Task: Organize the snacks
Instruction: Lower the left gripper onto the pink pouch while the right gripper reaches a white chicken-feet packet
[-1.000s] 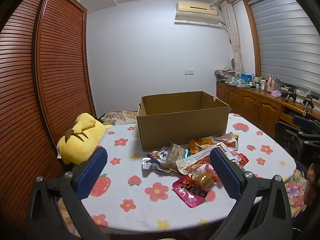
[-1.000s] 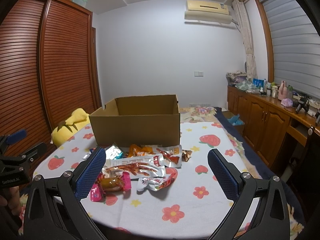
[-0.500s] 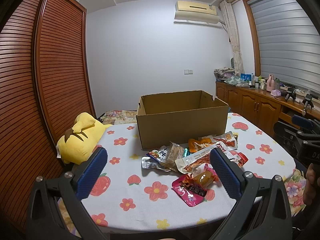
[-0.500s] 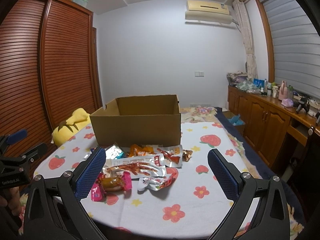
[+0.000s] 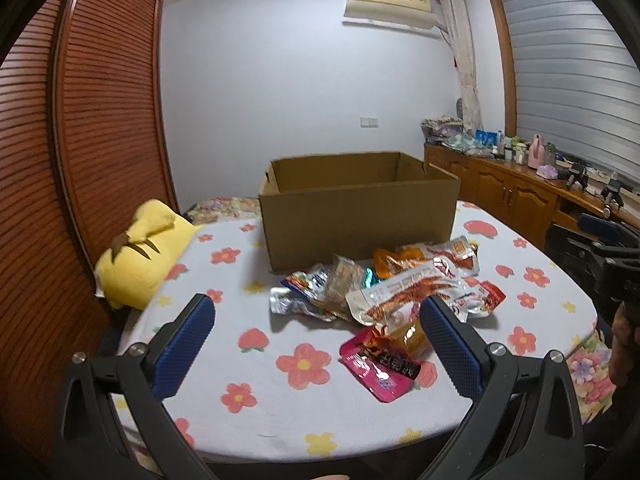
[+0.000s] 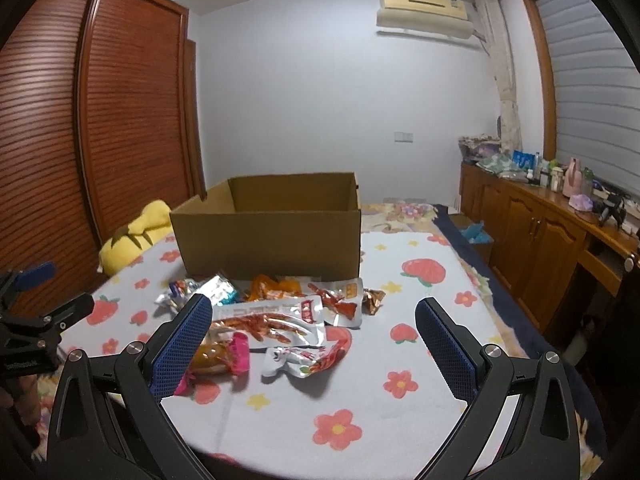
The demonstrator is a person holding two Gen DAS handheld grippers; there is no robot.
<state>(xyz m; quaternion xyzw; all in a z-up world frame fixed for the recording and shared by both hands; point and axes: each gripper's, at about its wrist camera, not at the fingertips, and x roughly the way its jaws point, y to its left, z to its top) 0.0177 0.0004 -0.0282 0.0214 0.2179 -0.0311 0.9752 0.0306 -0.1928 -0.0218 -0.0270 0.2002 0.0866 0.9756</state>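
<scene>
An open brown cardboard box [image 5: 356,212] [image 6: 272,236] stands on a round table with a flowered cloth [image 5: 280,364] [image 6: 420,344]. Several snack packets lie in a loose pile in front of the box: a pink packet [image 5: 380,364], a long silver one with red print [image 5: 404,292] [image 6: 268,320], an orange one [image 6: 276,286]. My left gripper [image 5: 314,334] hangs open above the table's near edge, left of the pile. My right gripper [image 6: 314,338] is open too, above the pile's near side. Neither holds anything.
A yellow plush toy [image 5: 140,252] lies at the table's left edge by a slatted wooden wardrobe [image 5: 92,128]. A wooden sideboard [image 6: 540,232] with bottles and clutter runs along the right wall. Each gripper shows at the side of the other's view.
Both grippers have tipped down and moved closer to the table, so the snack pile and box sit nearer and lower in view. Jaws stay open.
</scene>
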